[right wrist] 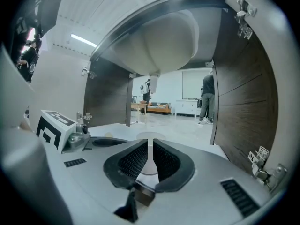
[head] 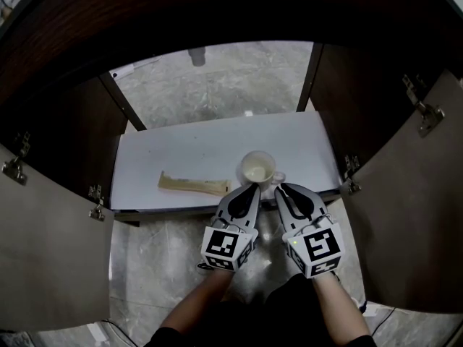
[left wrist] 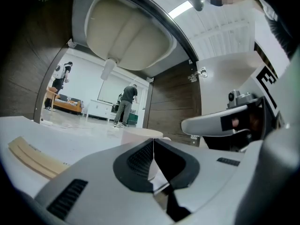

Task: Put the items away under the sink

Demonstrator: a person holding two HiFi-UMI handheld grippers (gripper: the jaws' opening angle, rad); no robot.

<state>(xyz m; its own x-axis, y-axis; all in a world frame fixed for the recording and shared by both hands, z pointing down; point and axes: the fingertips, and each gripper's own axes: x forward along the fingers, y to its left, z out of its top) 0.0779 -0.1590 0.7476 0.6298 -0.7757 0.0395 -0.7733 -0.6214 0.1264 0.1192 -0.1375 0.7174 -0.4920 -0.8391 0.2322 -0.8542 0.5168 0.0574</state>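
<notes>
A white mug [head: 257, 168] stands upright near the front edge of the white cabinet floor [head: 181, 150] under the sink. My right gripper [head: 278, 187] is at the mug's right side and is shut on its handle; in the right gripper view a thin white strip sits between the pads [right wrist: 150, 146], with the mug's rim [right wrist: 151, 135] just beyond. My left gripper [head: 249, 188] rests against the mug's near left side, shut with nothing in it [left wrist: 153, 142]; the mug [left wrist: 140, 134] shows past its tips. A flat beige strip [head: 194, 185] lies to the mug's left.
Both cabinet doors stand open, the left door [head: 51, 251] and the right door [head: 412, 215]. The sink bowl [left wrist: 126, 32] and its drain pipe [left wrist: 108, 69] hang overhead. The cabinet has no back; people [left wrist: 125, 104] stand in the room beyond.
</notes>
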